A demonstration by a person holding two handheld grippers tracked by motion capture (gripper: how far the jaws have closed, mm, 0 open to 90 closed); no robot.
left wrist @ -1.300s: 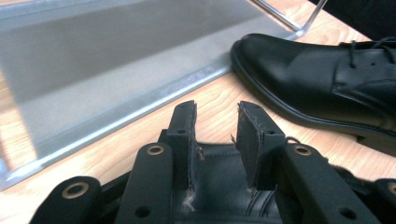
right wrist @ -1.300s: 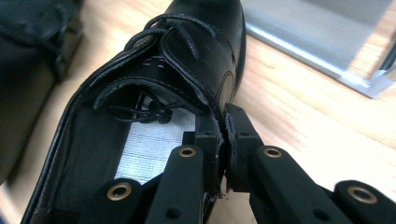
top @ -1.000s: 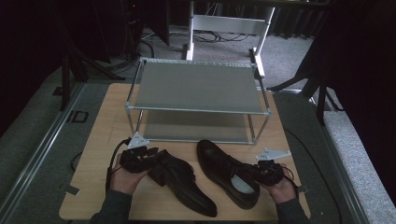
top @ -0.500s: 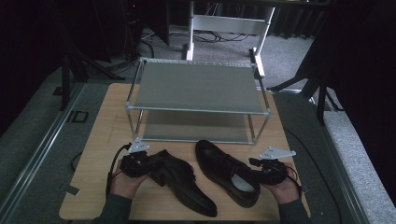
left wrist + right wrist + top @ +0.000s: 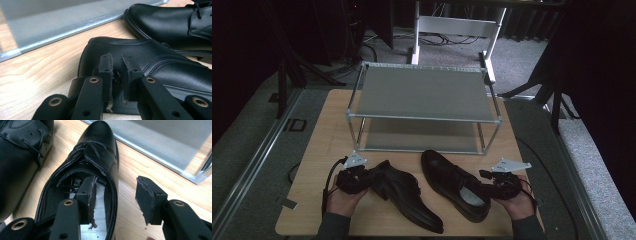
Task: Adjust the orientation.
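Tongs, left (image 5: pixel 117 75): jaws nearly together after closing just now, pressed at the heel of the left shoe (image 5: pixel 160 65). Whether leather sits pinched in the thin gap between the pads is hard to make out; the pad edges hide it. In the high view these tongs (image 5: pixel 362 179) lie at that shoe's (image 5: pixel 404 195) heel, dark on dark, outline poor.

Right tongs (image 5: pixel 117 197): jaws apart, having just opened. One jaw stands inside the right shoe (image 5: pixel 100 152), over the pale insole; the other stands outside over bare wood, and the shoe's side wall runs between them. Pads do not press on it. High view: tongs (image 5: pixel 494 185) at the heel end of that shoe (image 5: pixel 452 182), with the hand (image 5: pixel 517 202) covering part of the heel.

Shoes lie side by side on the near half of the desk (image 5: pixel 327 145), close but apart. Left shoe's toe points to the near edge and stops close to it. Right shoe's toe points to the rack (image 5: pixel 422 95).

Rack: two-tier, grey shelves, both bare; its lower shelf is partly hidden under the upper. Open wood strip lies between rack and shoes, and at both sides.

Room dim, grey floor, far side too dark to read.
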